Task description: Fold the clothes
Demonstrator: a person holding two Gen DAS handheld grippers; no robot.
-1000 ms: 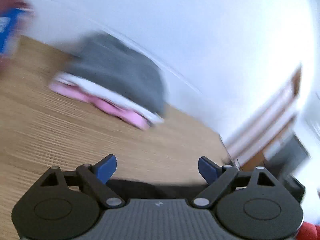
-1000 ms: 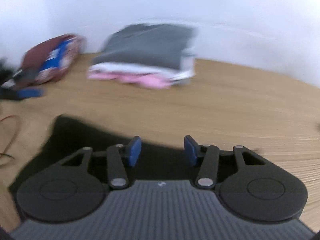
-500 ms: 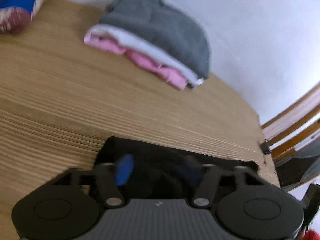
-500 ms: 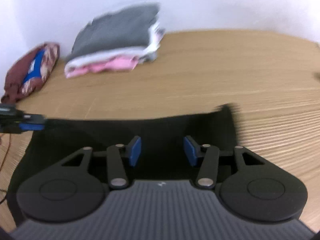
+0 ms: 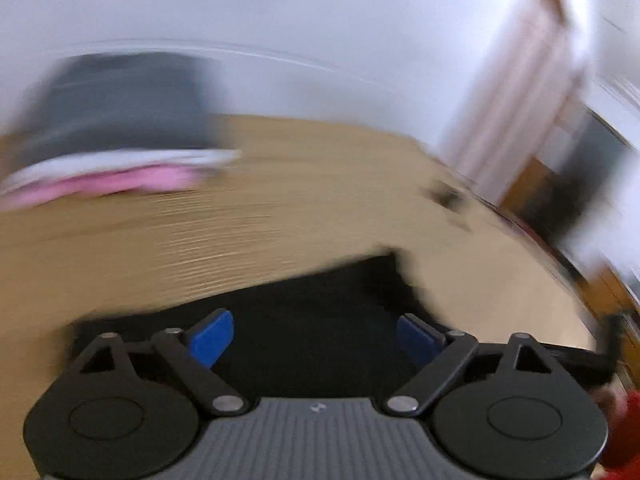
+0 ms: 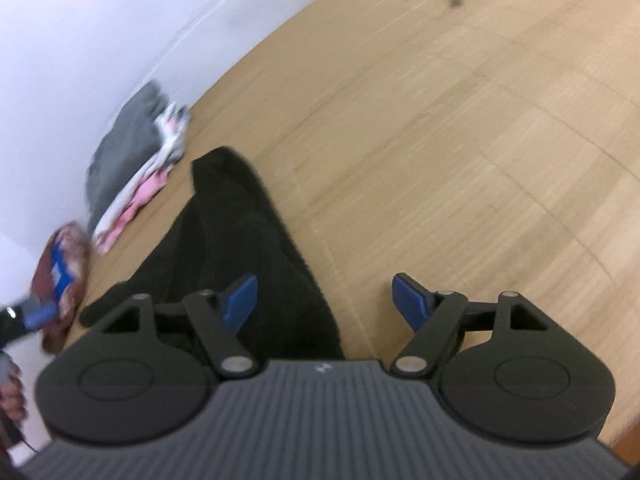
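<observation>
Lying rumpled on the wooden table, the black garment sits free beneath both hand-held grippers, left spread wide, right opening.

left claw: angled downward, jaws spread wide, nothing pinched | right claw: angled downward, jaws opening, nothing pressed between pads

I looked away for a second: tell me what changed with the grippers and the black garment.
The right gripper has rolled, and its jaws are opening, gripping nothing. The black garment, spread wide half a second ago, now lies as a narrow folded strip. The left gripper stays open. The folded stack stays by the wall.
</observation>
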